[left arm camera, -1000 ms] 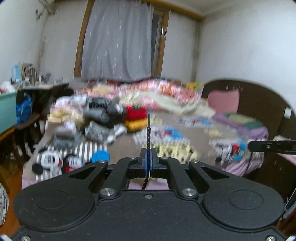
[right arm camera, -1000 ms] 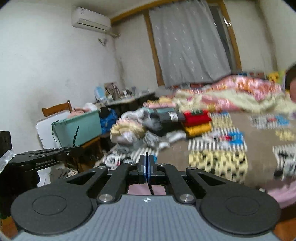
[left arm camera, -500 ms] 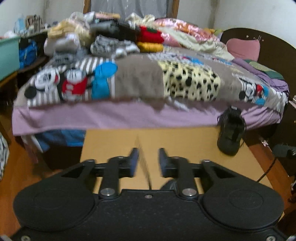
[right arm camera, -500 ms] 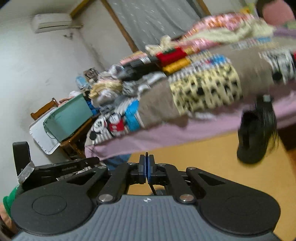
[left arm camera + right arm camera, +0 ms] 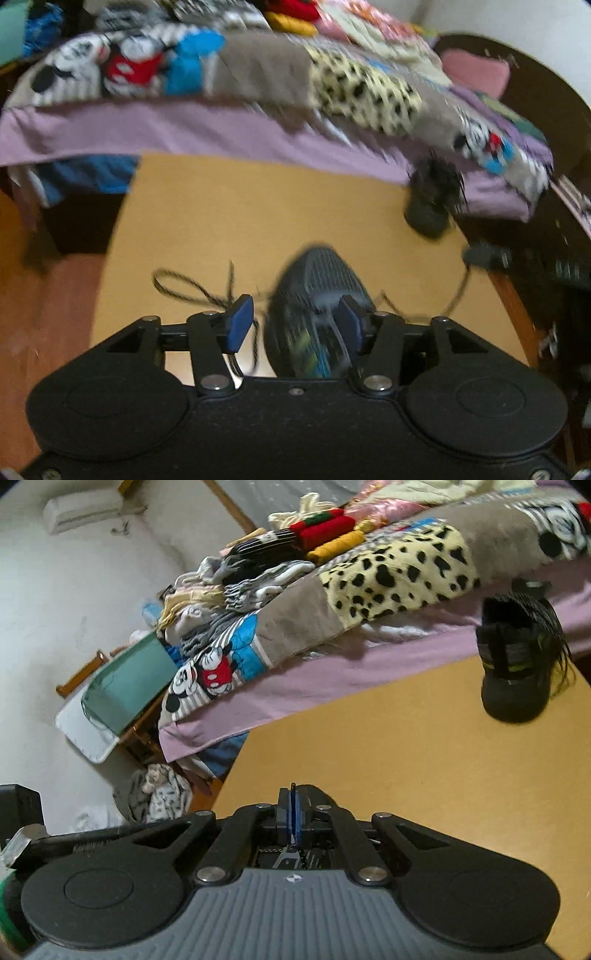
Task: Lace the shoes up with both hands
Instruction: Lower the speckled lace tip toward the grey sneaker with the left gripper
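Tilting steeply downward, the left gripper [image 5: 291, 325] is opening its jaws over the near shoe [image 5: 314, 291], gripping nothing, with a loose lace [image 5: 184, 288] lying beside on the table [image 5: 240, 214]. The right gripper [image 5: 293, 812] is pinching a lace end [image 5: 293, 787]. Farther off, the second shoe [image 5: 517, 657] is standing near the bed [image 5: 295, 686].

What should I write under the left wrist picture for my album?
Left gripper, jaws opening, above a dark mesh shoe and its loose lace on a tan table.
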A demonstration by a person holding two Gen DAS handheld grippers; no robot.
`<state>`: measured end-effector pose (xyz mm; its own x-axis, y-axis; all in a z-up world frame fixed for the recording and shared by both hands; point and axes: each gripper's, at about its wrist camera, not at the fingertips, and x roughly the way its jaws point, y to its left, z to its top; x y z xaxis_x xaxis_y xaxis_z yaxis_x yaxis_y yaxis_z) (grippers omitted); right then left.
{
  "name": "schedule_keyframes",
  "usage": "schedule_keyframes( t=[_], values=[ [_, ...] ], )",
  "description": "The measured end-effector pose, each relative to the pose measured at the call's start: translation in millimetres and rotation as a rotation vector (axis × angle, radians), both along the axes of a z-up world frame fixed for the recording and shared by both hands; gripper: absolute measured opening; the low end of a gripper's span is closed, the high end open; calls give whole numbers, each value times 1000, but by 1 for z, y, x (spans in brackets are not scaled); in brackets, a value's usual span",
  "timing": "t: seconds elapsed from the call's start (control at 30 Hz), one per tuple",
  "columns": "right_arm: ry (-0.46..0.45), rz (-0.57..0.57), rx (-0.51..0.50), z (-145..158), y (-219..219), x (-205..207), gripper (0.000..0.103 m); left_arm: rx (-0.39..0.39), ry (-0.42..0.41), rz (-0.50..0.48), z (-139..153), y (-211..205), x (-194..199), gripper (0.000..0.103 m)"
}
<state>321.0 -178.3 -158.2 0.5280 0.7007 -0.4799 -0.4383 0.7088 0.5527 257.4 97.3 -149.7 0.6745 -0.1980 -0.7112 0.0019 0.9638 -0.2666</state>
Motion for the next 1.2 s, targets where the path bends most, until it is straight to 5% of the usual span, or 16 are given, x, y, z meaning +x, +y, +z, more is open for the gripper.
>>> schedule_keyframes(
  t=[0.3, 0.37, 0.53, 0.8, 0.9, 0.97, 1.03, 1.1, 1.2],
  values=[
    [-27, -31, -51, -8, -6, 4, 4, 133, 68, -152, -31, -35, 0, 49],
    [-27, -40, -45, -9, -9, 6, 4, 157, 61, -204, -38, -37, 0, 31],
    [-30, -43, -48, -11, -12, 11, 4, 237, -2, -314, -40, -41, 14, 14],
    [-35, -27, -70, -15, -9, 16, 4, 100, 66, -182, -41, -28, 29, 10],
    [-41, -12, -54, -14, -6, 17, 4, -1, 97, -120, -40, -16, 31, 12],
    [-49, 17, -43, -12, -2, 16, 4, 8, 98, -147, -34, -17, 30, 21],
    [-63, 54, -44, -9, 3, 13, 4, 75, 54, -200, -23, -25, 25, 49],
    [-71, 90, -36, -7, 6, 11, 4, 166, -10, -226, -12, -35, 19, 50],
    [-65, 115, -29, -6, 10, 9, 4, 107, -63, -266, -3, -40, 17, 50]
  ],
)
